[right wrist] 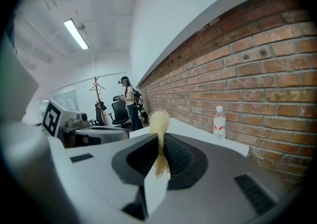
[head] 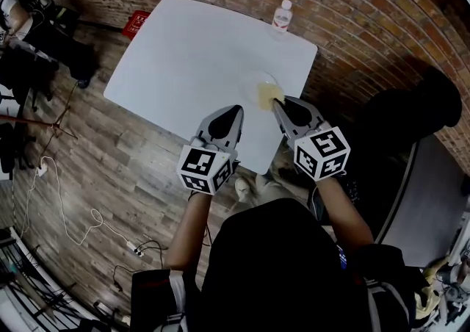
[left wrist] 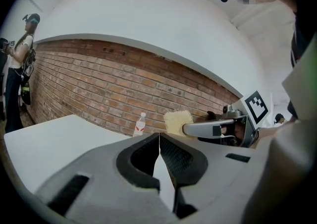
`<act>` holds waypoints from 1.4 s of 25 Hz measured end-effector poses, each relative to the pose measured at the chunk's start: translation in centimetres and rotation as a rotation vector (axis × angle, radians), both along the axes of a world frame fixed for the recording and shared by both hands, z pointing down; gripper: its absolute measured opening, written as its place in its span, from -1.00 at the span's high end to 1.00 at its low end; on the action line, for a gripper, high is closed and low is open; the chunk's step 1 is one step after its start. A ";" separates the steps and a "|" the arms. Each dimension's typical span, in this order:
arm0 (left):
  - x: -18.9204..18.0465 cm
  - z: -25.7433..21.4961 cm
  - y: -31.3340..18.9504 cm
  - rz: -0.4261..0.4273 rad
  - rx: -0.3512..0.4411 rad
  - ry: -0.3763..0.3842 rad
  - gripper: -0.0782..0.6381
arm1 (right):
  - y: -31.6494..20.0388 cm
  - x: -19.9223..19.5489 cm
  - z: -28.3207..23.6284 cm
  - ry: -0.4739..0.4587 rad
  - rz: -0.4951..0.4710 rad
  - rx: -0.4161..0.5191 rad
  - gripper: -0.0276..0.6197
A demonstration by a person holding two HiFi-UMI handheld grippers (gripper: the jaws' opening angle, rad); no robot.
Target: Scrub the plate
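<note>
Approach phase of scrubbing, before contact can be confirmed. The right claw (head: 277,105) is clamped on a yellow sponge (head: 268,94), which the right gripper view shows pinched edge-on between the two pads, its free part projecting past the tips. The left claw (head: 236,110) has its jaws pressed together with nothing between them, as the left gripper view shows. The plate (head: 251,81) lies on the white counter (head: 198,51) toward its near right part, pale and hard to separate from the surface. In the head view the sponge overlaps the plate's near right rim, but whether it touches or hangs above cannot be told. The left claw sits just beside the plate's near edge, apart from it. A bottle (head: 282,15) stands at the counter's far edge against the brick wall (head: 352,7), well away from the work. Judged from this layout, scrubbing proper has not begun. The next move calls for lowering the sponge flat onto the plate and sweeping it across. The closed left claw would probably need to press the rim, since a light plate on a smooth counter is likely to slide under the strokes.
</note>
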State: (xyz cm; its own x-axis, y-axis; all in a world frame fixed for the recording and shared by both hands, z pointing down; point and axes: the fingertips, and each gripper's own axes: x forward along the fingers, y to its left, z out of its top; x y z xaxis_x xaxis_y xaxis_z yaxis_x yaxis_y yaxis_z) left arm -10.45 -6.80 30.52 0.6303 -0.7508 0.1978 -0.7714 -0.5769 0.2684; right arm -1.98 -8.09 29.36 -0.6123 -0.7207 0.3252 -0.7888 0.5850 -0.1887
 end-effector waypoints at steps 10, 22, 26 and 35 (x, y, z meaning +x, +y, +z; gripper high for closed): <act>3.2 3.4 -2.4 0.069 -0.005 0.113 0.73 | -3.0 2.5 5.4 0.008 0.016 -0.105 0.78; 4.7 13.3 -2.6 0.074 -0.202 0.049 0.73 | -5.3 3.8 12.5 0.016 0.021 -0.226 0.78; 4.8 15.5 -3.8 0.077 -0.219 0.017 0.73 | -6.0 4.3 14.4 0.018 0.014 -0.251 0.78; 5.2 19.5 -6.7 0.071 -0.251 -0.060 0.72 | -6.7 5.1 18.1 0.010 0.012 -0.335 0.78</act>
